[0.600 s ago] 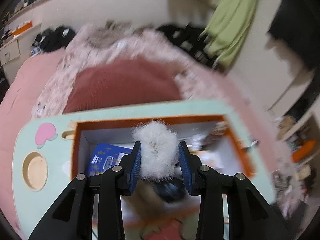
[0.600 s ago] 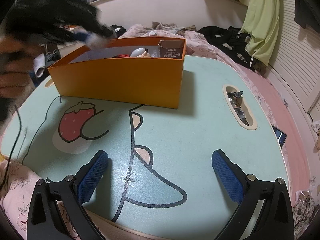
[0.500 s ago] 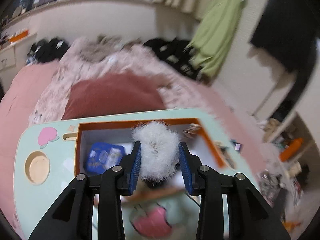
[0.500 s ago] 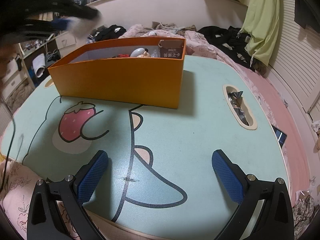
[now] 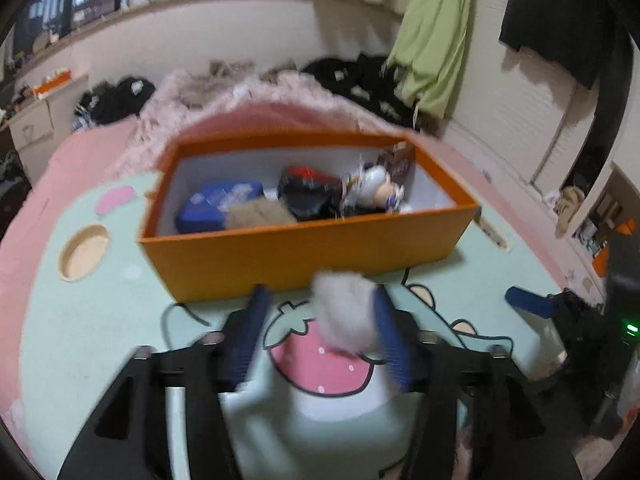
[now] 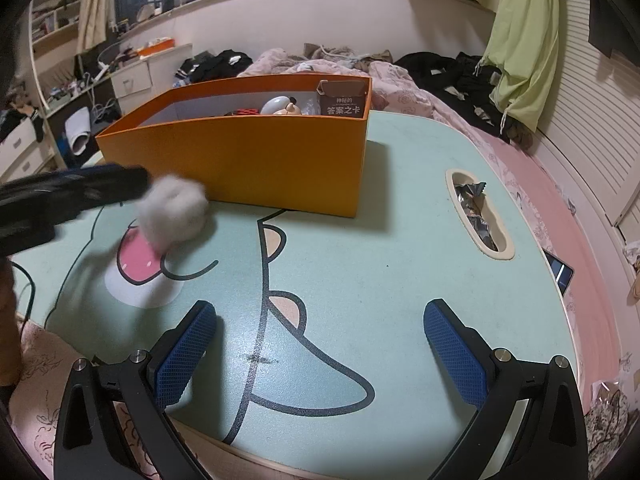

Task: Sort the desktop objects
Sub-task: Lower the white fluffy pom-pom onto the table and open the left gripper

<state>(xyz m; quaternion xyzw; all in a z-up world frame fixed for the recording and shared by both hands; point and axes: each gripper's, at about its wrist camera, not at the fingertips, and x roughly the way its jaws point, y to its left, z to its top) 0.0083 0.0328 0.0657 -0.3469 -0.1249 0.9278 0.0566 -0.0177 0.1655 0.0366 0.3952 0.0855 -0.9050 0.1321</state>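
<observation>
An orange box (image 5: 304, 248) stands on the green cartoon table (image 5: 80, 320); it also shows in the right wrist view (image 6: 240, 160). It holds a blue tin (image 5: 218, 202), a tan fluffy item (image 5: 258, 214), a black-red object (image 5: 308, 192) and a figurine (image 5: 372, 188). My left gripper (image 5: 320, 320) is open in front of the box, above the table. A white fluffy ball (image 5: 346, 316) rests against its right finger; the ball shows blurred in the right wrist view (image 6: 174, 210). My right gripper (image 6: 320, 344) is open and empty over the table's near edge.
A round cup hole (image 5: 84, 252) is in the table's left side. A slot with foil wrappers (image 6: 478, 216) is on its right. A phone (image 6: 560, 272) lies off the right edge. A bed with clothes (image 6: 440, 72) lies behind.
My left gripper pulled back from above the box to in front of it and opened. The white fluffy ball is no longer squeezed between both fingers. My right gripper has not moved.
</observation>
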